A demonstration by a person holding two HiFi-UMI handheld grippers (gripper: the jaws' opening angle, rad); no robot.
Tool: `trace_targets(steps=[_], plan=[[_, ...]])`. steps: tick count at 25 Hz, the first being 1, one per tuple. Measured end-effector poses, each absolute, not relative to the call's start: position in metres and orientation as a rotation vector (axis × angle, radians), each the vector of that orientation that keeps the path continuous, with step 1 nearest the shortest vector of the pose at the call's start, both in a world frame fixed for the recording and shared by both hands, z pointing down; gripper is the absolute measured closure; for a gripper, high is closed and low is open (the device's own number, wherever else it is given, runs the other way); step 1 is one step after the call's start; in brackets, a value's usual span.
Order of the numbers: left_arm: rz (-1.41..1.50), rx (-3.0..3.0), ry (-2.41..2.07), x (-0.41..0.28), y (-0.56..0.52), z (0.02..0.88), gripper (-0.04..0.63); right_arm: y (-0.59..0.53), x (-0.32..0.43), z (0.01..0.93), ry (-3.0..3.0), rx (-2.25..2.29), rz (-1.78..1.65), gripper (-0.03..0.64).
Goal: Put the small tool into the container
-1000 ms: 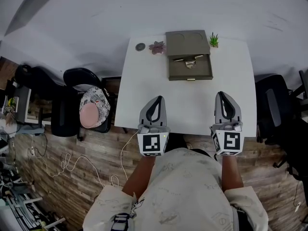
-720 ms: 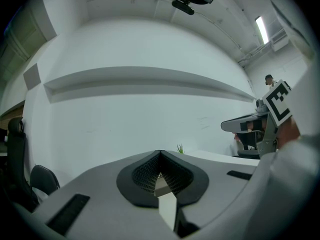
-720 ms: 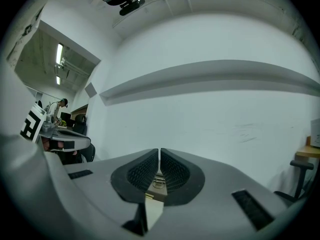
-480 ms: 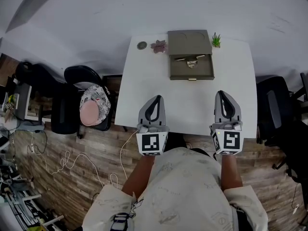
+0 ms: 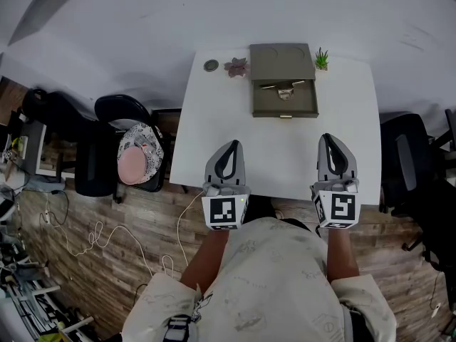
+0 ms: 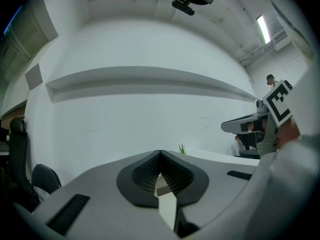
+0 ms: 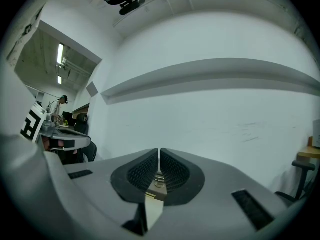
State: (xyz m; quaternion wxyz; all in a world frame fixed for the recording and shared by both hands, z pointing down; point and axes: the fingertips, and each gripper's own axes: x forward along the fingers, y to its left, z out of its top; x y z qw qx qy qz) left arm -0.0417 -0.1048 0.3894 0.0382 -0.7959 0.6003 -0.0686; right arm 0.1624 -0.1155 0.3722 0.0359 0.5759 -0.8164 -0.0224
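Your white table stands against a pale wall. The tool lies in the open container at the table's far edge. Your left gripper and right gripper sit closed and empty at the near edge. Only the head view shows the wood floor.

The head camera looks steeply down from above the person onto the white rectangular counter. The left grey tool and the right grey tool lie at its near edge. Each tool's camera sits low behind its own jaws, facing level toward the white wall, and catches the other tool at its frame edge. The left one shares the small green plant with the head view.
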Motion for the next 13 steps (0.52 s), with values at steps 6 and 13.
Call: trace_targets(steps=[6,13], plan=[[-0.215,-2.440,1.844,-0.0434,-0.1041,0.3909,0.589,-0.1152,0.1601,0.3732,-2.509,1.761,-0.069,0.589],[-0.215,-2.439,1.848,-0.0498,-0.1034,0.3922,0.589,-0.1147,0.1531,0.3740,-2.512,1.751,-0.071,0.589]])
